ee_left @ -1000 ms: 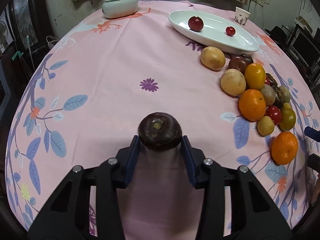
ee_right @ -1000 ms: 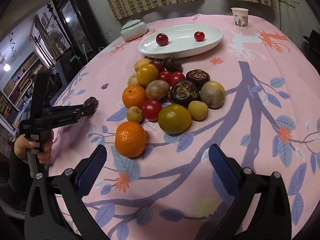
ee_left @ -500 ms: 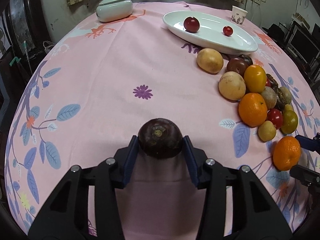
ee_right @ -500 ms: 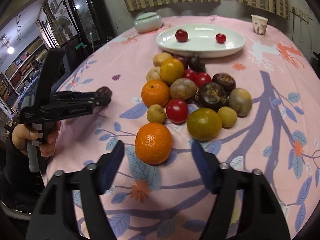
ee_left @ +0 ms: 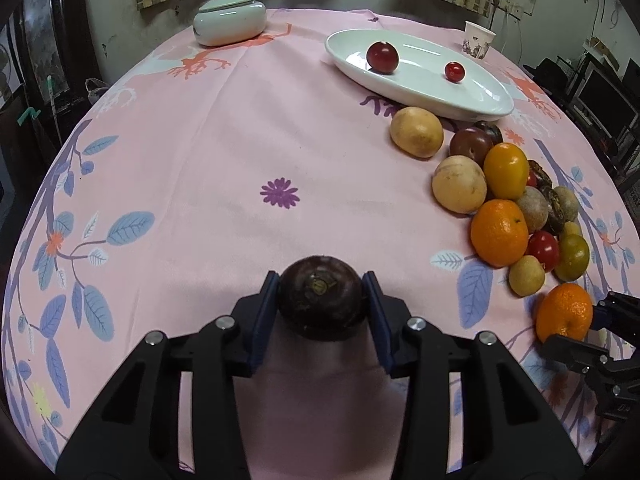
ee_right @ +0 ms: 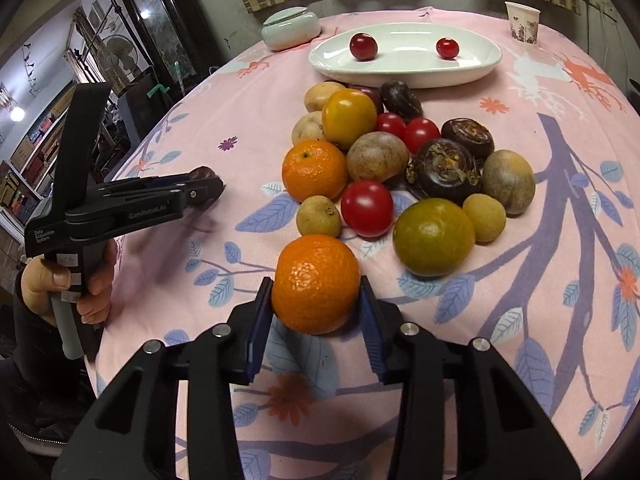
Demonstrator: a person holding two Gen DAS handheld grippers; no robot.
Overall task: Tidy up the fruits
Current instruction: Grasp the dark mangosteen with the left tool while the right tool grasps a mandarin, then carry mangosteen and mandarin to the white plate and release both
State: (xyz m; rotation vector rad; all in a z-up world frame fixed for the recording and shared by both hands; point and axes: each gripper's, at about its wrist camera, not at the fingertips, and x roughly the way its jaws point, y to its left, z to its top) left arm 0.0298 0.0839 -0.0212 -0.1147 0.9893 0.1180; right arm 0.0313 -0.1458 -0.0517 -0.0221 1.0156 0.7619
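right tongs (ee_right: 316, 300) newly around orange (ee_right: 315, 284)

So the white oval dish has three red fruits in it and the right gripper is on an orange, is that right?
Not quite: the white oval dish holds two red fruits, as the right wrist view shows. The right gripper does have its jaws closed on an orange.

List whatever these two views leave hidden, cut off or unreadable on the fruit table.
- Underside of the dark fruit, left wrist view: hidden by the left gripper shut on it.
- Right gripper, left wrist view: cut off by the right edge.
- Fruit at the back of the pile, left wrist view: hidden behind nearer fruit.
- Print on the paper cup, right wrist view: too small.
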